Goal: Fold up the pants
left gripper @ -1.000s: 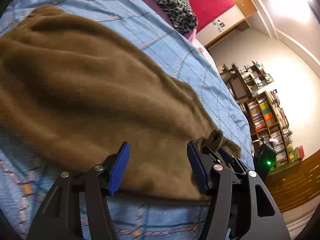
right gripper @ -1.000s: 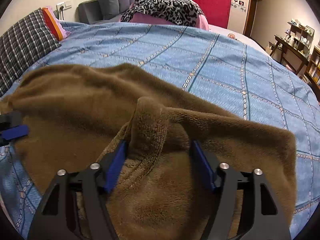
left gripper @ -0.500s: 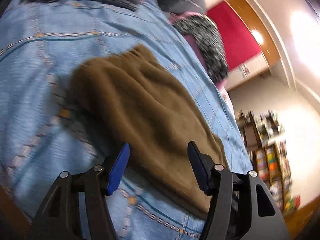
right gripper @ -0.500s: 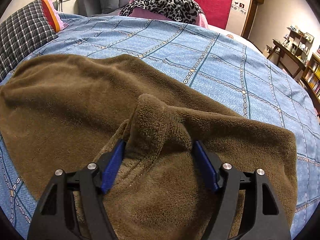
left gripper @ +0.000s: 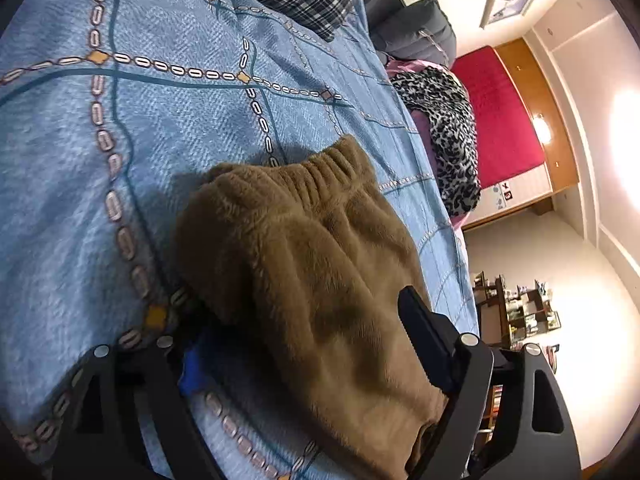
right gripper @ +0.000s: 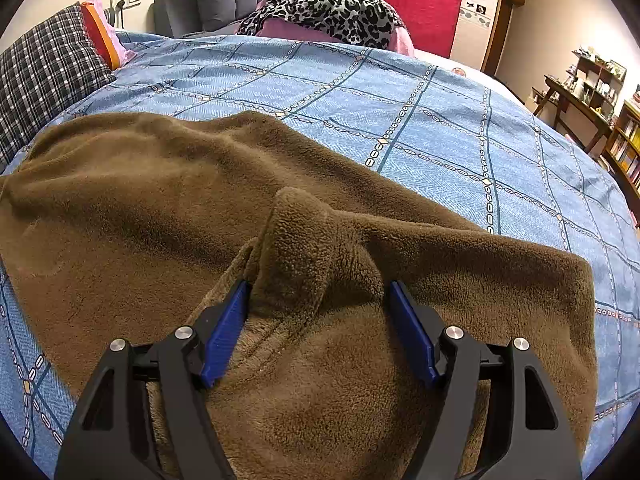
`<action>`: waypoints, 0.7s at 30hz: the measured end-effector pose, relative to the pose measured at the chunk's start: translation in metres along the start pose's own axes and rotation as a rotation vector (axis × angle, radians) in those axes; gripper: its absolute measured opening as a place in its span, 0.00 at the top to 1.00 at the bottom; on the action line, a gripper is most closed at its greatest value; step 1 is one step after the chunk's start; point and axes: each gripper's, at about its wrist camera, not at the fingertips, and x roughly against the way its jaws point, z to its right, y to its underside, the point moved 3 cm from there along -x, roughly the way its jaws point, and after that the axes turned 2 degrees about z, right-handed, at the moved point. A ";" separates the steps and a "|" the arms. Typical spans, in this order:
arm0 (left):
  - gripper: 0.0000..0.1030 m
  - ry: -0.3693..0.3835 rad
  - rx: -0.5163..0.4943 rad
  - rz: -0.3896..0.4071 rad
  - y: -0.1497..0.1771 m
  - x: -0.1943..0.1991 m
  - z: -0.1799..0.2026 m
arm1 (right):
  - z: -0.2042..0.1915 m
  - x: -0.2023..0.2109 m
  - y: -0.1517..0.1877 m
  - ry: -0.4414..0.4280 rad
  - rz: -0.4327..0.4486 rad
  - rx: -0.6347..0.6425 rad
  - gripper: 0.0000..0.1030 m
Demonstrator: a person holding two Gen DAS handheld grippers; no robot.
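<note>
My left gripper (left gripper: 304, 344) has just been opening around the pants (left gripper: 304, 264) waistband; right gripper (right gripper: 320, 320) pinches a fleece ridge — thick pile could slip out.

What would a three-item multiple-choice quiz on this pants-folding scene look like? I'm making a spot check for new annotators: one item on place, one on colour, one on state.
1. Where do the pants lie?
A. on the blue bedspread
B. on a wooden floor
C. over a chair

2. What colour are the pants?
A. grey
B. brown
C. white

3. What is between the right gripper's jaws?
A. nothing
B. a pillow corner
C. a raised fold of the pants

Answers:
1. A, since blue checked cover shows all around the fabric.
2. B, as the fleece is brown in both views.
3. C, because a bunched ridge of fleece stands up between the blue pads.
</note>
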 end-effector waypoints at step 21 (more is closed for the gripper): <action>0.81 0.135 -0.214 0.036 0.007 0.001 0.092 | 0.034 0.084 0.034 -0.034 0.121 -0.135 0.30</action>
